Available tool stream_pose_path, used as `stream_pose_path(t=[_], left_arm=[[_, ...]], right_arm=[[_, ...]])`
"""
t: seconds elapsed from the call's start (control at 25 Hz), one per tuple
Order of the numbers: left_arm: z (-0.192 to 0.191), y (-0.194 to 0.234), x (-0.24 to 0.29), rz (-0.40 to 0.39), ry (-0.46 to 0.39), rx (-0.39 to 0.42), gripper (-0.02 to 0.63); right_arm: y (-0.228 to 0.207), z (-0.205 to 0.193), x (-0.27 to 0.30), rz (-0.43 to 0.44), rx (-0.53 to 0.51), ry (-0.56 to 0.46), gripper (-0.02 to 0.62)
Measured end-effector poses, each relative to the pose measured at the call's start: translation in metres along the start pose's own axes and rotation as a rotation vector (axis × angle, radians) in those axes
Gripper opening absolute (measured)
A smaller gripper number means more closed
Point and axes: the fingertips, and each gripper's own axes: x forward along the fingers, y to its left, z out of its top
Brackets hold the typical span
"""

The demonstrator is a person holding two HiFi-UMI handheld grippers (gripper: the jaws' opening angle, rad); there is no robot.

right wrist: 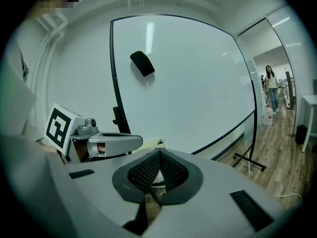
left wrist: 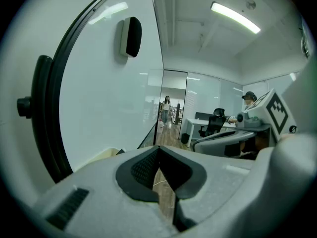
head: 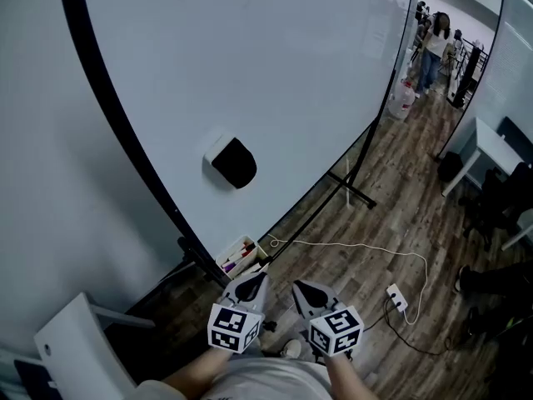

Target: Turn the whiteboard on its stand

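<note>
Your whiteboard stands tilted ahead on its stand, a black eraser stuck to its face, while your left gripper and right gripper hover below it side by side, each one's jaws pinched together on nothing.

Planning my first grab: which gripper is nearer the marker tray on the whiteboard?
Left. The left gripper is just short of the marker tray, not touching it; the right gripper is beside the left one, farther to the tray's right.
</note>
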Motion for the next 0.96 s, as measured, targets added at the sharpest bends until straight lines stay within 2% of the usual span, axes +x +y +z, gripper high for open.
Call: stream_pose_path(t=[0.96], left_arm=[[-0.001,0.002,-0.011,0.007,0.009,0.002,0.011]], right_arm=[[0.014,0.004,0.002,0.040,-0.025,0.001,-0.005]])
